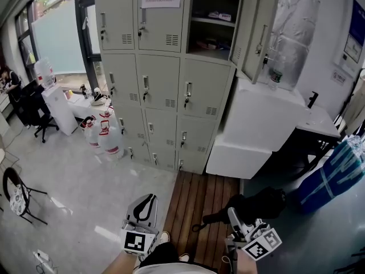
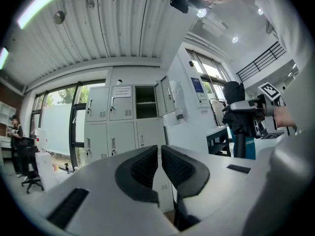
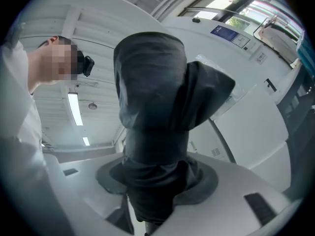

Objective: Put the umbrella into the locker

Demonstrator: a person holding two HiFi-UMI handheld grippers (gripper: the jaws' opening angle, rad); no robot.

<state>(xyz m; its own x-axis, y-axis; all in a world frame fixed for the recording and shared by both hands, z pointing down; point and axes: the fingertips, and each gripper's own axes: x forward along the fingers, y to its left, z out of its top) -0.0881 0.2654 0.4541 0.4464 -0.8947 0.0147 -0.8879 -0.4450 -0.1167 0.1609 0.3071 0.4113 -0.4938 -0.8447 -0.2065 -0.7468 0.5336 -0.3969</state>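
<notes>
My right gripper (image 3: 152, 181) is clamped on the folded black umbrella (image 3: 152, 107). Its fingers (image 3: 110, 177) press on the bunched fabric low on the bundle, and the rest of the umbrella rises up the middle of the right gripper view and fills most of it. In the head view the umbrella lies near the bottom of the frame, right of centre, above the strip of wooden floor (image 1: 197, 201), with its dark bulk reaching toward the right.

My left gripper (image 2: 160, 154) holds nothing. Its fingers (image 2: 142, 168) are together, with only a thin seam between the ribbed pads. In the head view it sits at the bottom, left of centre.

The bank of grey lockers (image 1: 162, 79) fills the upper middle of the head view, well apart from both grippers. One compartment (image 1: 214, 21) in the top row, at the right end, stands open with its door (image 1: 259, 33) swung out to the right. A shelf crosses the inside, with some small items on it that I cannot make out. Water bottles (image 1: 105, 133) stand on the floor at the lockers' left foot.
</notes>
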